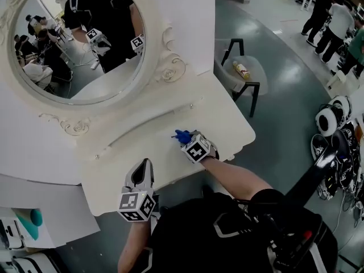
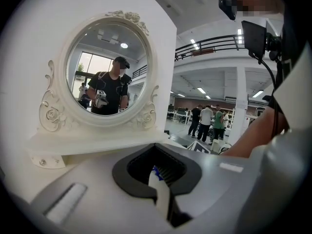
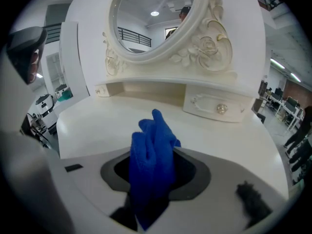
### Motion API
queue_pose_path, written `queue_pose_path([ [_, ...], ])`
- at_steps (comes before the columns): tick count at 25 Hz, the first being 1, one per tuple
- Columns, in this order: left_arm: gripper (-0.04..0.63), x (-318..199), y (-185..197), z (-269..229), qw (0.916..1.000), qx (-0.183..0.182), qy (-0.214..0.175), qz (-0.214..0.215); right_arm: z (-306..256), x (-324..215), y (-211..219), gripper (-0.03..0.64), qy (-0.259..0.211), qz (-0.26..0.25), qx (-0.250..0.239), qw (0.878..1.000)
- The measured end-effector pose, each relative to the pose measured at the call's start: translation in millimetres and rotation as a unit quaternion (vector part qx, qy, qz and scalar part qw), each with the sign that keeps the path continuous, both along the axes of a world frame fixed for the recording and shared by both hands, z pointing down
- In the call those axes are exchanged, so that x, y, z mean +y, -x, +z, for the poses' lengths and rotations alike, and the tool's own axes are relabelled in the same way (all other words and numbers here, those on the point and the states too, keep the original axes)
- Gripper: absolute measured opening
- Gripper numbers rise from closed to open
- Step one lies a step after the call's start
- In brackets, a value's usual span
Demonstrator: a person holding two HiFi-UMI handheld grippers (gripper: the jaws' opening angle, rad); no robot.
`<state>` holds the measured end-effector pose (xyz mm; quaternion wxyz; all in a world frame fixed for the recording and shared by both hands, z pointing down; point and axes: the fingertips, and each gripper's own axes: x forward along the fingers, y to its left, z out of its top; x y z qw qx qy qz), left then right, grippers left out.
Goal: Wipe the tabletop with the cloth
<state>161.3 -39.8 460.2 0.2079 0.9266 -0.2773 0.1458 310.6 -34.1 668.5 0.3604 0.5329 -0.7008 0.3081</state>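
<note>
Right gripper [image 1: 189, 141]: was clamped on the cloth [image 3: 152, 165], frame centre, above the tabletop [image 1: 227, 121]
Left gripper [image 1: 142, 174]: jaws were together, empty, lower left, by the tabletop's near edge

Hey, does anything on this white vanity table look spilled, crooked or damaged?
Nothing stands out: the white vanity tabletop shows no spill or damage, and the blue cloth is bunched in the right claw.
</note>
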Motion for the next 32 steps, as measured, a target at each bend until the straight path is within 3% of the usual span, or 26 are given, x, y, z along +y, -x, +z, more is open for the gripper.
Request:
queue_pose_path([
  [16, 0.008, 30.5, -87.7, -8.3, 0.9981, 0.001, -0.003, 0.062, -15.7, 47.2, -154.4, 0.159, -0.016, 0.105, 0.031, 0.994],
  [27, 0.008, 39.5, -98.9, -11.3, 0.9974, -0.003, -0.002, 0.073, -18.9, 82.5, -244.2, 0.16, -0.004, 0.202, 0.045, 0.978],
  [32, 0.008, 39.6, -88.8, -7.5, 0.9972, -0.011, -0.003, 0.074, -24.9, 93.8, -281.1, 0.16, 0.02, 0.215, 0.109, 0.97],
])
